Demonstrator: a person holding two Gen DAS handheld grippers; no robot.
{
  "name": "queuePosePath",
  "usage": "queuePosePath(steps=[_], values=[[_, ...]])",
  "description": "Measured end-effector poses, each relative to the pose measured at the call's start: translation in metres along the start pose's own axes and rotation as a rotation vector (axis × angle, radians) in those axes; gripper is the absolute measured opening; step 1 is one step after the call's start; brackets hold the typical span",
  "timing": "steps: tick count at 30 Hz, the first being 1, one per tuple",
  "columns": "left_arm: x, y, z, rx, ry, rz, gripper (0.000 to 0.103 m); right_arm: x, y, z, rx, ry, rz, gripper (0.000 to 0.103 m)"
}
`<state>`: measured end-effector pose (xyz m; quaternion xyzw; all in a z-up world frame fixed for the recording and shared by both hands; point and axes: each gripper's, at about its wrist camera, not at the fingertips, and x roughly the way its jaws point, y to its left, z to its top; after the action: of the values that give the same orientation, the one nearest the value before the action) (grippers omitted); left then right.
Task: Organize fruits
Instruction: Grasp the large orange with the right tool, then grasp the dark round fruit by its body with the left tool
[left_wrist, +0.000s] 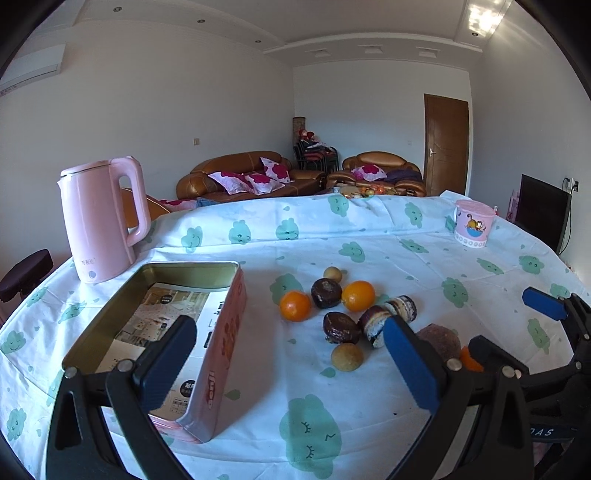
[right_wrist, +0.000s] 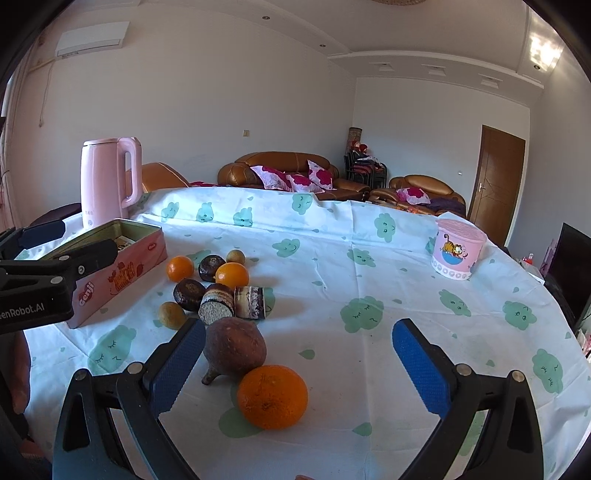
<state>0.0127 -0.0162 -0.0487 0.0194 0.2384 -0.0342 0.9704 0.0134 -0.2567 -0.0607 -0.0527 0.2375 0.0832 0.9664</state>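
An open pink tin box (left_wrist: 221, 332) (right_wrist: 122, 273) stands at the left of the table, with printed paper inside. Beside it lie two oranges (left_wrist: 294, 305) (left_wrist: 358, 295), dark round fruits (left_wrist: 326, 292), small yellow fruits (left_wrist: 346, 356) and two cake rolls (left_wrist: 400, 306). A third orange (right_wrist: 272, 397) and a brown pomegranate-like fruit (right_wrist: 234, 349) lie nearest me. My left gripper (left_wrist: 291, 362) is open, straddling the tin's right wall. My right gripper (right_wrist: 299, 369) is open and empty, with the orange between its fingers and the brown fruit touching the left finger.
A pink kettle (left_wrist: 101, 218) stands behind the tin at the far left. A pink cartoon cup (right_wrist: 458, 249) stands at the far right. The table carries a white cloth with green clouds (right_wrist: 362, 314). Sofas stand beyond the table.
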Motion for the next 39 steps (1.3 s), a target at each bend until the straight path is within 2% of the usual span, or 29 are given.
queuePosePath(steps=[4,7,9,13,15,16,17,19,24,28,30,33,39], values=[[0.006,-0.002,0.000,-0.006,0.031,-0.025,0.103,0.009,0.004,-0.004,-0.029,0.054,0.029,0.102],[0.006,-0.004,0.000,-0.011,0.042,-0.051,0.103,0.015,0.006,-0.006,-0.035,0.101,0.054,0.093],[0.005,-0.006,0.001,-0.003,0.042,-0.061,0.103,0.023,0.005,-0.007,-0.027,0.158,0.077,0.081],[0.006,-0.011,0.001,0.001,0.051,-0.095,0.102,0.025,0.000,-0.010,-0.016,0.204,0.125,0.071],[0.008,-0.015,0.000,0.004,0.061,-0.110,0.102,0.028,-0.002,-0.013,-0.019,0.242,0.141,0.060],[0.010,-0.018,0.000,0.006,0.069,-0.120,0.102,0.029,-0.001,-0.014,-0.025,0.253,0.156,0.059],[0.012,-0.020,0.000,0.008,0.078,-0.133,0.101,0.028,0.001,-0.014,-0.039,0.256,0.166,0.059],[0.015,-0.026,0.000,0.014,0.094,-0.157,0.096,0.029,0.005,-0.017,-0.065,0.274,0.164,0.049],[0.020,-0.042,0.000,0.043,0.120,-0.198,0.096,0.024,-0.006,-0.015,-0.021,0.249,0.176,0.048],[0.027,-0.056,0.000,0.062,0.152,-0.237,0.096,0.021,-0.031,-0.011,0.034,0.204,0.069,0.048],[0.033,-0.064,0.001,0.071,0.177,-0.262,0.092,0.024,-0.044,-0.011,0.064,0.204,0.025,0.048],[0.043,-0.076,0.001,0.080,0.226,-0.306,0.089,0.026,-0.058,-0.011,0.125,0.194,0.031,0.048],[0.067,-0.095,0.000,0.097,0.344,-0.367,0.068,0.028,-0.068,-0.011,0.162,0.186,0.030,0.048]])
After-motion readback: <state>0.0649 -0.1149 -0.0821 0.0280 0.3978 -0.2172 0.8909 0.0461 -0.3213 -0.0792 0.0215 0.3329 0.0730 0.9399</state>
